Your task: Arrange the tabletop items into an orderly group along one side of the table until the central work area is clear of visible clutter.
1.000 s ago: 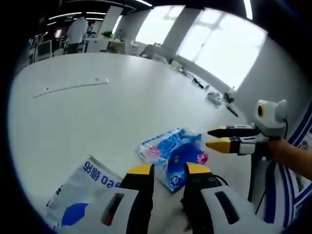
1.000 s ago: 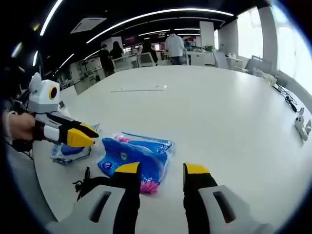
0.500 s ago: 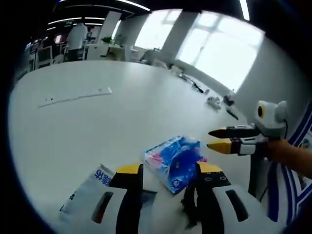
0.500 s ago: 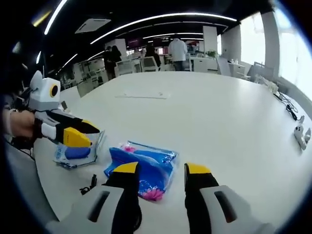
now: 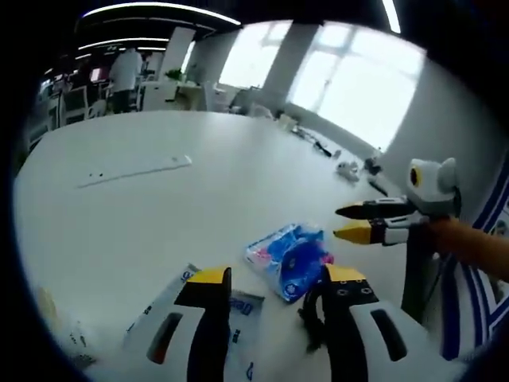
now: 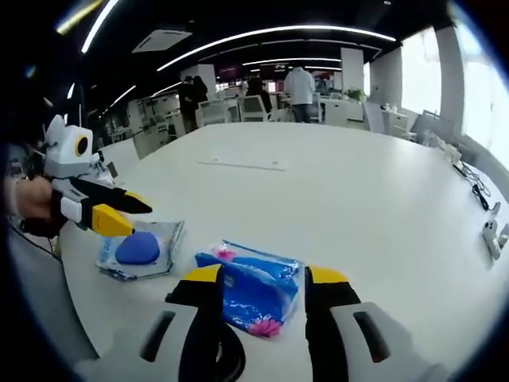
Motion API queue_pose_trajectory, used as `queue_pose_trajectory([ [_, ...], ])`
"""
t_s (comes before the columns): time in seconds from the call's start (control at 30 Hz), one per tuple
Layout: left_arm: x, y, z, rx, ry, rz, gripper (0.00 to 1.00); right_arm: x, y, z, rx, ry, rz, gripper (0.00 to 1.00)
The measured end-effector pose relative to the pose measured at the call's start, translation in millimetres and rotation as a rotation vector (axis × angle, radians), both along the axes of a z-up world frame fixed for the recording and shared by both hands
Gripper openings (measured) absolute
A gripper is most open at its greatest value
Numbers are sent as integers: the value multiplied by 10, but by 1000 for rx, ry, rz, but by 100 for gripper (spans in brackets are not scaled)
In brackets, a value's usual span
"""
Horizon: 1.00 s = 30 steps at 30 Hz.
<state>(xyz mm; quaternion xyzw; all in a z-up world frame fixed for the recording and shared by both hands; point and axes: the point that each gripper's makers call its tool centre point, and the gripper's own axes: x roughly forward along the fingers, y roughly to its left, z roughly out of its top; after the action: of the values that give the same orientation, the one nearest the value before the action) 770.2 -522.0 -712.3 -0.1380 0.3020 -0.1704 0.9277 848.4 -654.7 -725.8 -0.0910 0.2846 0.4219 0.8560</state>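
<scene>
Tissue pack (image 6: 253,288), blue and crinkled, is lying on the white table (image 6: 358,191) right ahead of my right gripper (image 6: 264,280), whose jaws are standing spread and empty. My left gripper (image 5: 273,278) is hovering spread too, over a white-and-blue packet (image 6: 141,250) lying just beside the tissue pack.

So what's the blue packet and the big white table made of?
The blue packet looks like thin, shiny plastic wrap: it crinkles and glints, probably around soft tissues. The table looks like smooth, hard white laminate with a slight sheen, though the pictures cannot show what lies under that surface.
</scene>
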Motion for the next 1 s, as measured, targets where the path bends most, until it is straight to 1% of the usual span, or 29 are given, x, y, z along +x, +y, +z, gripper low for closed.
queue_pose_trajectory([
  [0.1,-47,51,-50,1,16,9,42,-26,52,37,-4,-6,12,37],
  [0.23,-125,91,-62,3,22,20,41,-67,117,30,-6,-5,31,37],
  [0.4,-244,188,-83,10,35,36,39,-165,294,68,10,4,67,38],
  [0.47,-294,243,-100,14,41,48,39,-198,366,68,5,1,89,37],
  [0.53,-341,294,-126,16,53,57,39,-217,458,75,13,5,106,37],
  [0.63,-408,352,-123,14,54,75,37,-249,586,71,11,5,135,37],
  [0.73,-511,431,-154,17,69,92,37,-341,755,57,9,12,180,36],
  [0.87,-623,558,-151,17,73,124,35,-430,945,17,11,29,228,34],
  [0.9,-647,596,-153,15,76,137,35,-471,1022,8,9,31,247,34],
  [1.0,-732,690,-158,22,82,153,34,-562,1157,-36,-1,36,286,33],
])
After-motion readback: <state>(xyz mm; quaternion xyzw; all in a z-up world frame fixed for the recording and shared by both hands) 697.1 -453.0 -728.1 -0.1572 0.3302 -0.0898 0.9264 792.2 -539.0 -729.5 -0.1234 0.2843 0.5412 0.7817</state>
